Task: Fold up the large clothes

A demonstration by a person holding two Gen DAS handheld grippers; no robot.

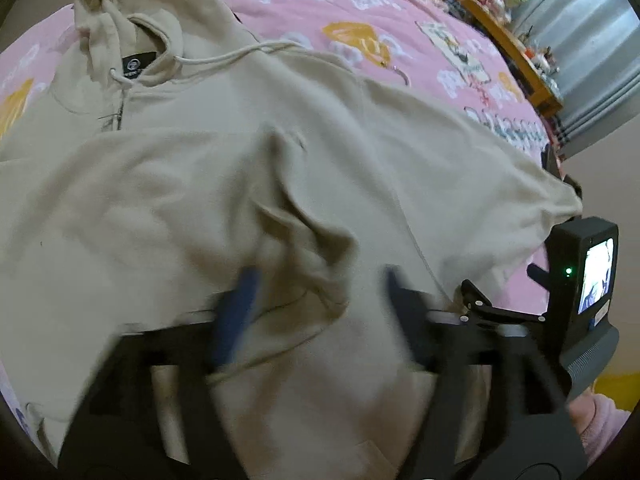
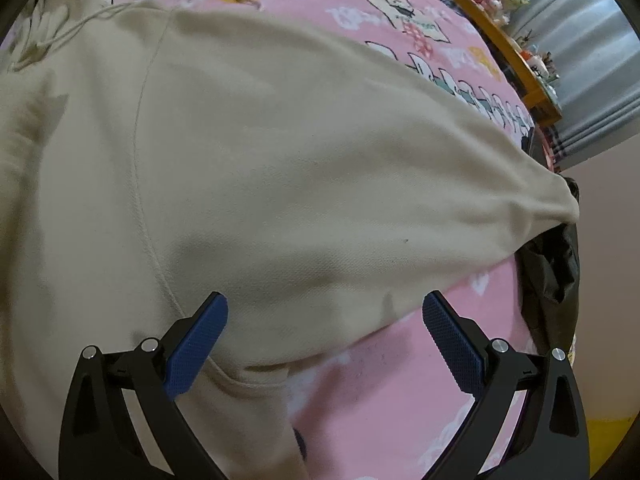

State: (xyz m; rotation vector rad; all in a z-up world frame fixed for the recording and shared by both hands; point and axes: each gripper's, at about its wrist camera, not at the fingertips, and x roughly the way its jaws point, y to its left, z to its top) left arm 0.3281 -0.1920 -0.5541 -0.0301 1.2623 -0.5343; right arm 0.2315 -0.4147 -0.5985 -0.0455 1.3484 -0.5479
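A beige hoodie [image 1: 224,184] lies spread over a bed with a pink printed bedspread [image 1: 360,20], its hood at 11 o'clock in the left wrist view and one sleeve running out to 3 o'clock. The black neck label [image 1: 139,65] carries a round logo, but its lettering is too small to read. The left gripper [image 1: 316,292] is smeared by motion blur; its jaws stand wide apart over a bunched fold of the cloth, gripping nothing. The right gripper [image 2: 324,316] is sharp, jaws wide open and empty, straddling the sleeve's lower edge where cloth meets bedspread. At 3 o'clock a dark object [image 2: 548,264] is half hidden under the sleeve end. At 1 o'clock stand a wooden shelf [image 2: 516,60] with cluttered items and grey curtains [image 2: 592,40].
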